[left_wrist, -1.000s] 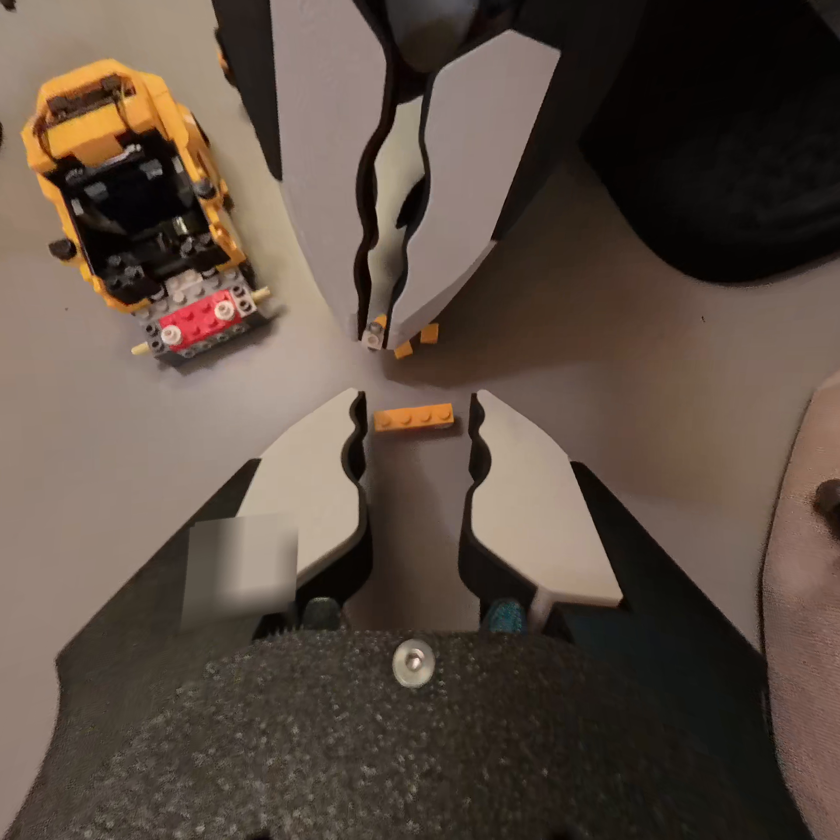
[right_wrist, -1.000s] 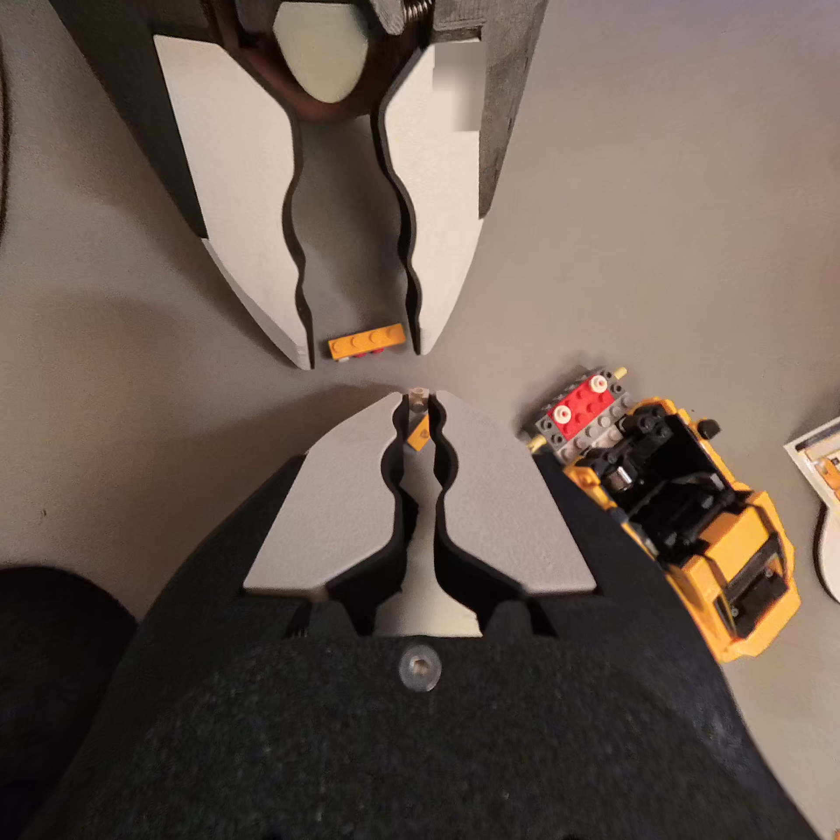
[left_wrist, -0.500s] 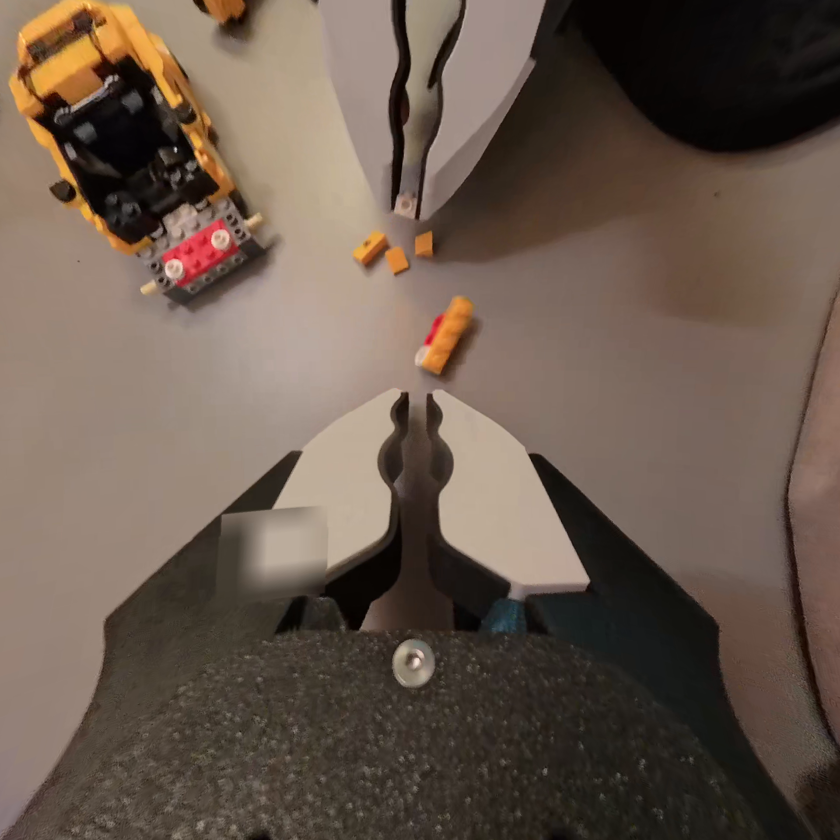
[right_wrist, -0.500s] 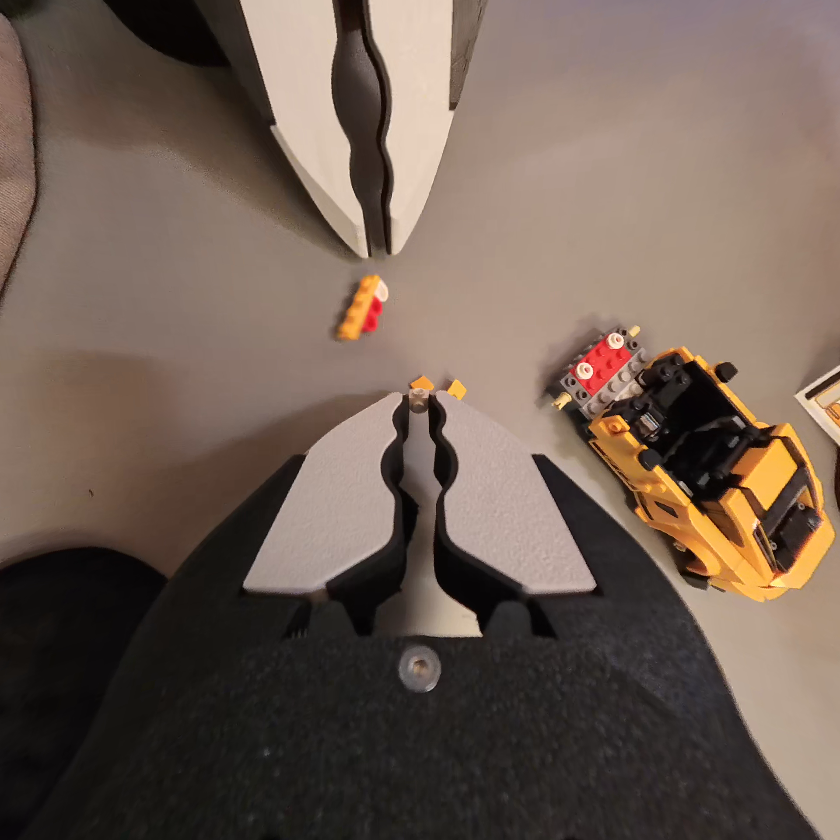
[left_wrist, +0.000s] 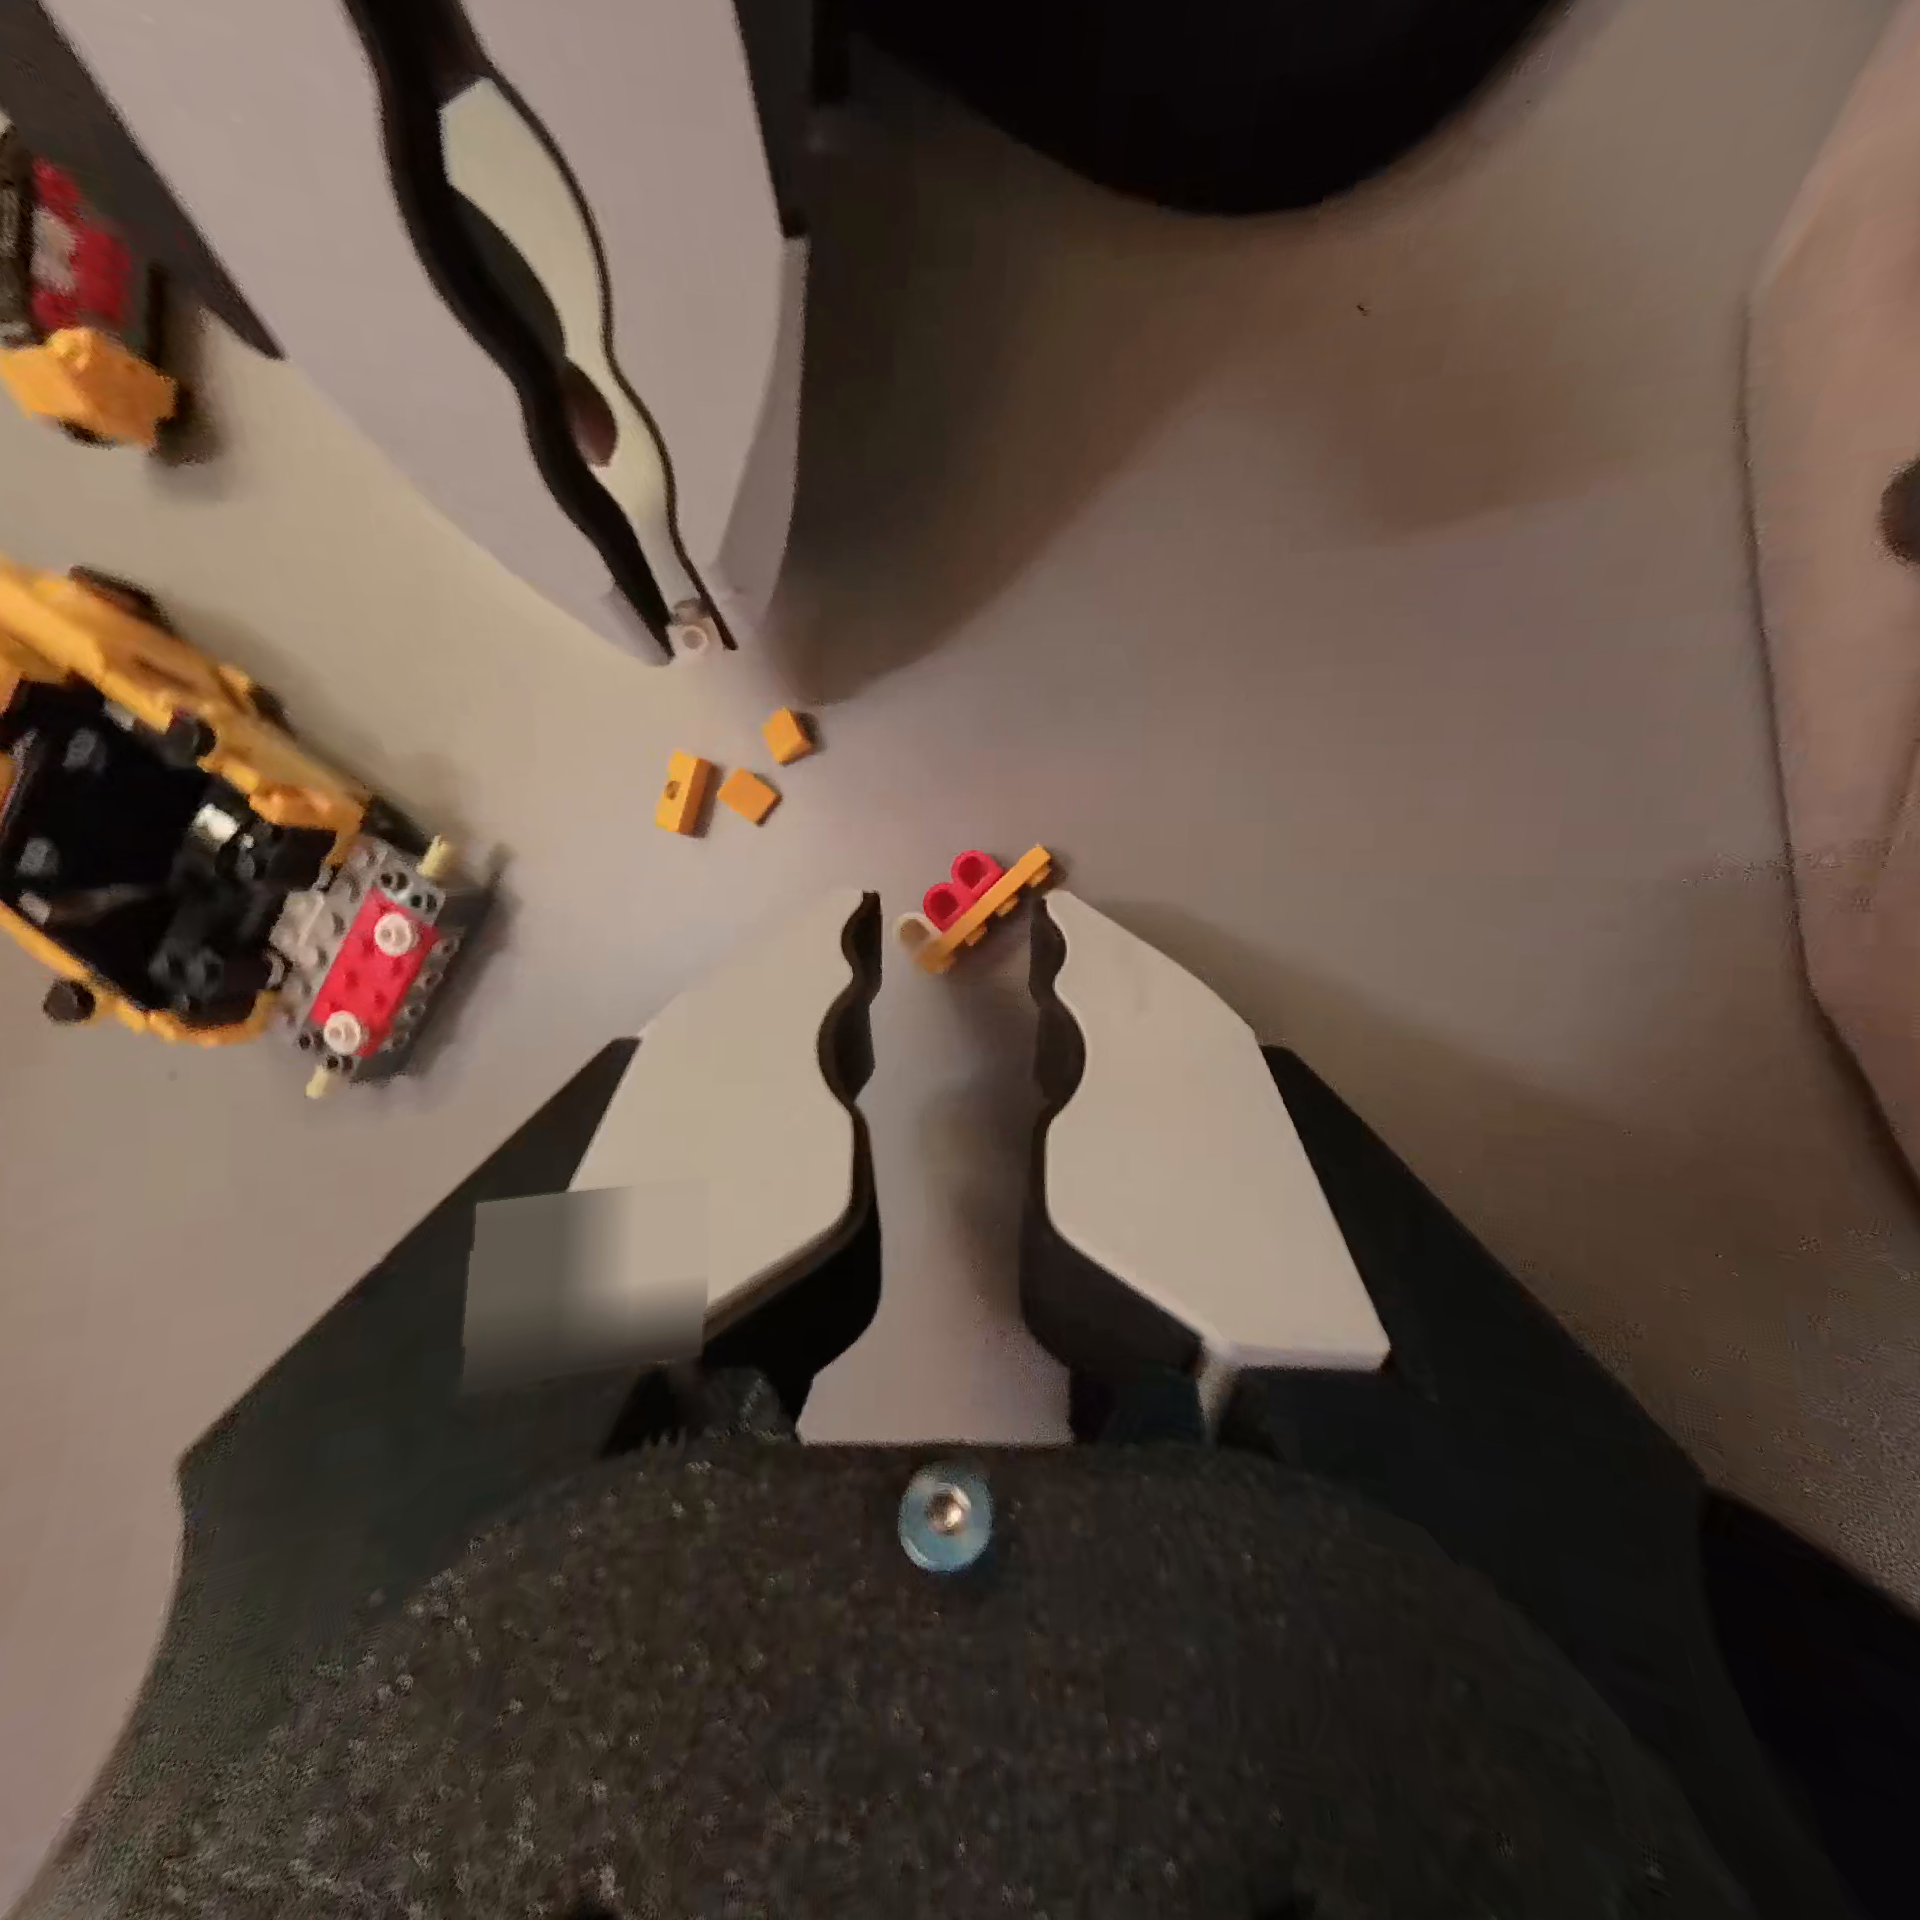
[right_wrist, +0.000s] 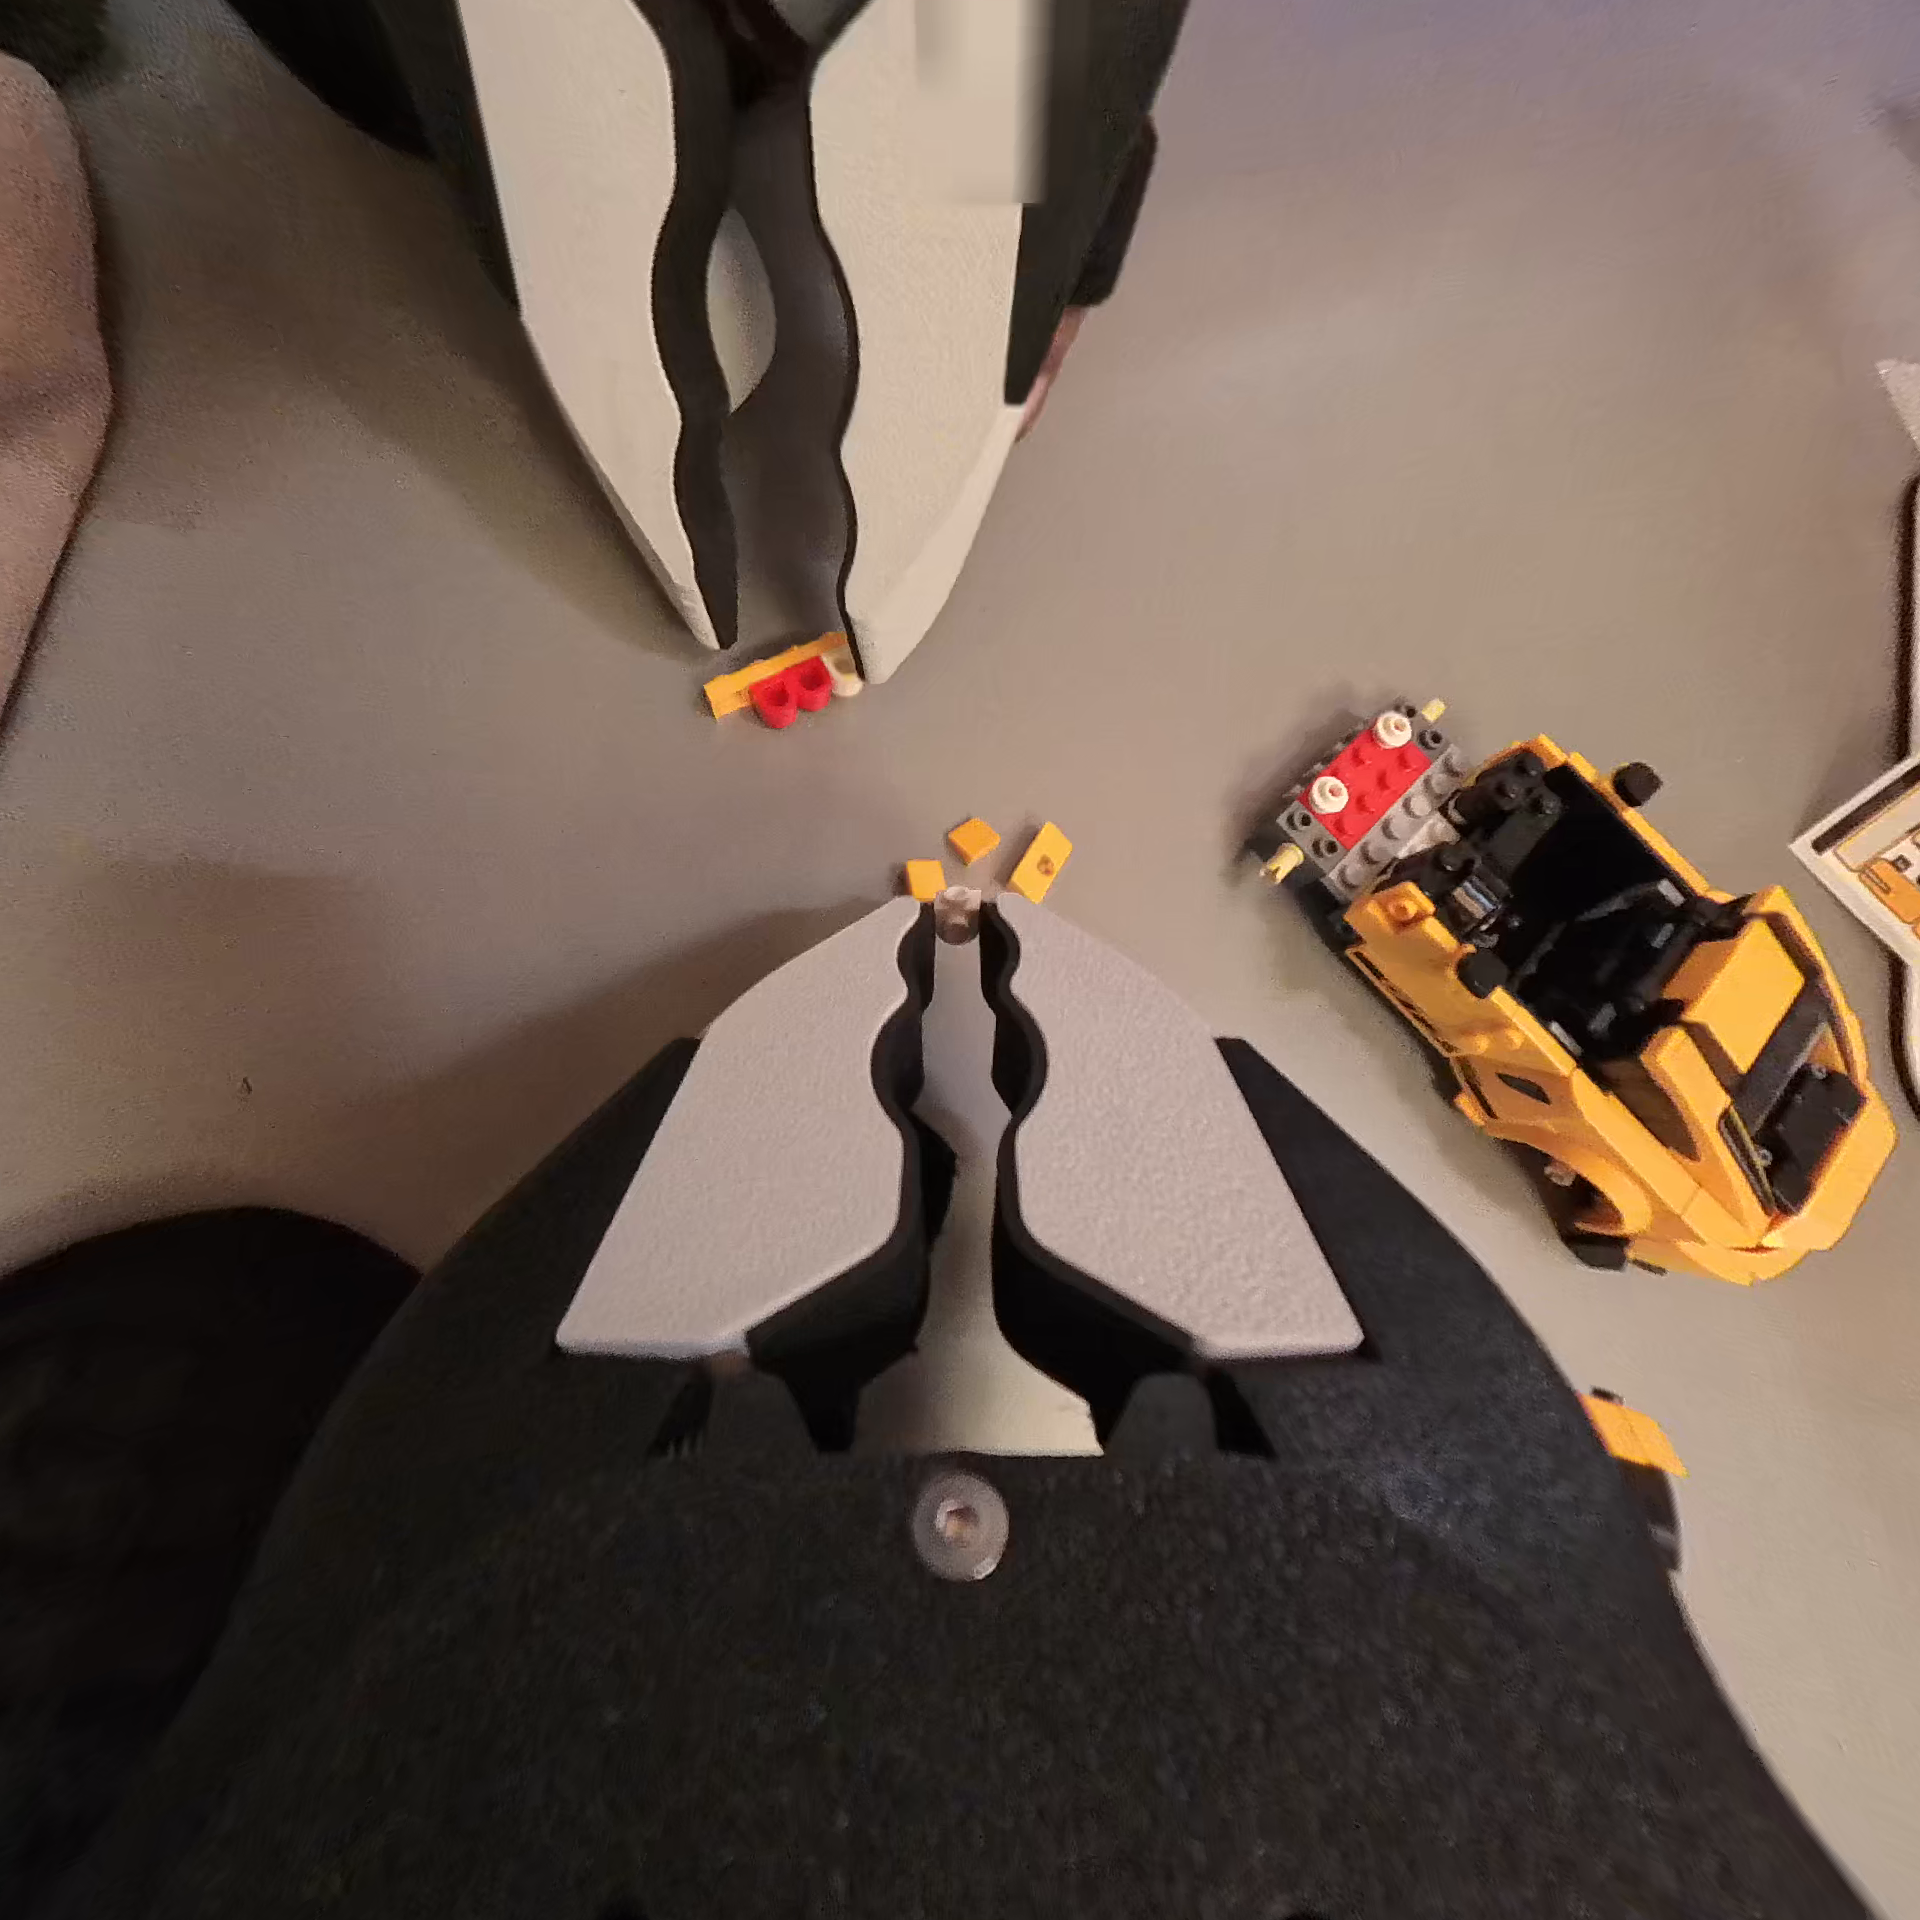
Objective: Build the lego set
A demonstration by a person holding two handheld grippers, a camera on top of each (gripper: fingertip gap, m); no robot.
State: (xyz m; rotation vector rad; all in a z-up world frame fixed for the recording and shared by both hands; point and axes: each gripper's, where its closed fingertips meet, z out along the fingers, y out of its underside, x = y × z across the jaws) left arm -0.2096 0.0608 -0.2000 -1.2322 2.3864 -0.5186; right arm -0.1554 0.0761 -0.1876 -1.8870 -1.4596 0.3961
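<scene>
A small assembly (left_wrist: 977, 902), an orange plate with red pieces and a white piece, lies on its side on the grey table. My left gripper (left_wrist: 954, 914) is open, its tips just at the assembly, the right tip touching the plate's end. In the right wrist view the assembly (right_wrist: 784, 686) lies at the left gripper's tips. My right gripper (right_wrist: 956, 914) is shut on a small white round stud (right_wrist: 956, 916), which also shows in the left wrist view (left_wrist: 694, 634). Three small orange pieces (left_wrist: 727, 779) lie just ahead of it (right_wrist: 977, 842).
The partly built orange and black car (left_wrist: 156, 862) with a red and grey end stands to my left (right_wrist: 1558, 987). A printed booklet (right_wrist: 1860, 862) lies beyond it. A loose orange part (left_wrist: 94, 384), a dark object (left_wrist: 1143, 83) and beige fabric (left_wrist: 1849, 623) border the table. Some 6 cm of space lies between my two pairs of fingers.
The left gripper, shut and drawn back half a second ago, has opened and moved up to the assembly, which now lies turned on its side. The right gripper stays shut on the stud.
</scene>
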